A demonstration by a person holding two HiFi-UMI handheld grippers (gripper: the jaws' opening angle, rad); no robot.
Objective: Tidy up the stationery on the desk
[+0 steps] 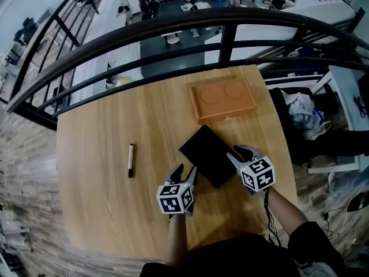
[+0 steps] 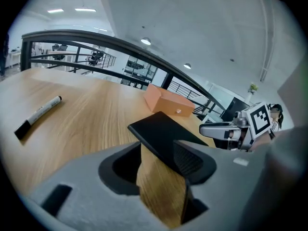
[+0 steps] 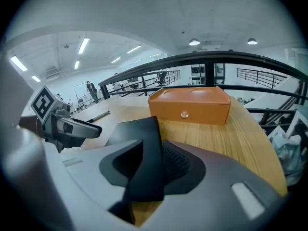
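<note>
the right tool is clenched on the flat black rectangular notebook. it bites the right-hand corner edge-on, so the thin cover sits between the ribbed pads. a grip at the rim is about the only purchase a flat thing offers on the light wooden desk.

the left tool is released. its jaws stand apart around the notebook's near-left edge, with the cover against the inner face of one jaw and bare wood showing across the rest of the gap. i judge it is placed there to take a second hold, since a wide flat piece pinched at one corner would sag and swing.

the notebook is near the middle of the desk, turned diagonally. its near edge looks raised off the wood; whether the far corner has left the surface i cannot tell.

just beyond it sits the closed orange rectangular box, with two circles pressed into its lid and a small clasp facing the person. it is likely the home for loose items, or a base to stack on. the white marker pen with a black cap lies well apart to the left, probably a later pick. the next move calls for the left jaws to close before anything is carried.
</note>
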